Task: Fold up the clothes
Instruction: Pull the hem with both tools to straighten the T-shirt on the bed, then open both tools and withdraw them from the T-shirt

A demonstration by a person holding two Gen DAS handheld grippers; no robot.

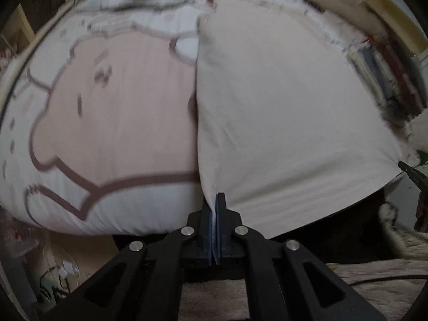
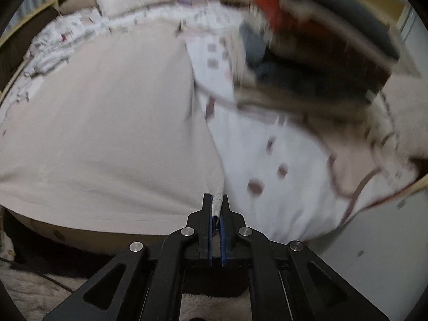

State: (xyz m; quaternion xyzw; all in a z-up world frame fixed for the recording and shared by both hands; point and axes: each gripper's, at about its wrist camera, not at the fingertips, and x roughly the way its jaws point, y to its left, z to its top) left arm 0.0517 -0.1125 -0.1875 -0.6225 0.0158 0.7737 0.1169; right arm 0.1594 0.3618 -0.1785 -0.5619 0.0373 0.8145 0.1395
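A cream garment (image 1: pixel 281 112) lies spread on the bed, its left edge running down the middle of the left wrist view. My left gripper (image 1: pixel 215 203) is shut on its near left corner. In the right wrist view the same cream garment (image 2: pixel 107 123) fills the left half. My right gripper (image 2: pixel 216 203) is shut on its near right hem corner, a ribbed fold showing between the fingers. The right gripper's tip (image 1: pixel 409 171) shows at the garment's far right corner in the left wrist view.
The bed sheet (image 1: pixel 107 112) has a large pink cartoon print; it also shows in the right wrist view (image 2: pixel 281 174). A stack of folded clothes (image 2: pixel 315 53) sits on the bed at the right, also in the left wrist view (image 1: pixel 388 80). A fluffy rug (image 1: pixel 374 281) lies below.
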